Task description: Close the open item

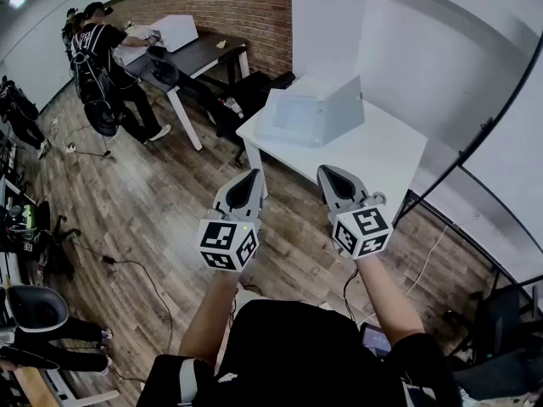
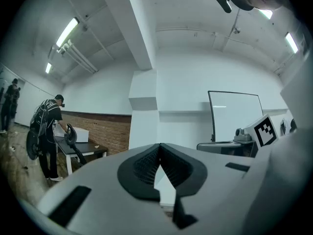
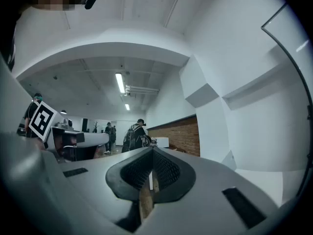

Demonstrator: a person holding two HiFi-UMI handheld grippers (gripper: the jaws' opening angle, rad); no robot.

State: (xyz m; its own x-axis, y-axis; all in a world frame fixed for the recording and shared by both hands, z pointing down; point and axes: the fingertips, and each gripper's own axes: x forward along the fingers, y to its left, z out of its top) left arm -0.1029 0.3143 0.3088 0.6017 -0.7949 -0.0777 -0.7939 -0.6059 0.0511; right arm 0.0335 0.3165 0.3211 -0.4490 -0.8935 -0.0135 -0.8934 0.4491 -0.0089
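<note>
At the far left a person (image 1: 102,53) in dark clothes bends over a dark desk (image 1: 199,53) beside a brick wall (image 1: 229,7), well apart from everything else. Nearer, the left hand-held gripper (image 1: 249,178) hangs over the wooden floor (image 1: 153,202), just off the near left corner of the white tabletop (image 1: 373,151). In the left gripper view this hand-held gripper (image 2: 159,153) has its jaws pressed together at the tips, with nothing between them. The open box (image 1: 293,117) sits toward the far left part of the tabletop (pale grey, its lid (image 1: 344,108) standing up along the right side of the base). It lies beyond both grippers and touches neither. The right hand-held gripper (image 1: 328,173) is held at the tabletop's near edge, its tips turned toward the box. In the right gripper view this hand-held gripper (image 3: 152,153) also has its jaws drawn together, with only a thin slit between them and nothing held. At the far right a black curved tube (image 1: 501,108) runs up along the white wall.
</note>
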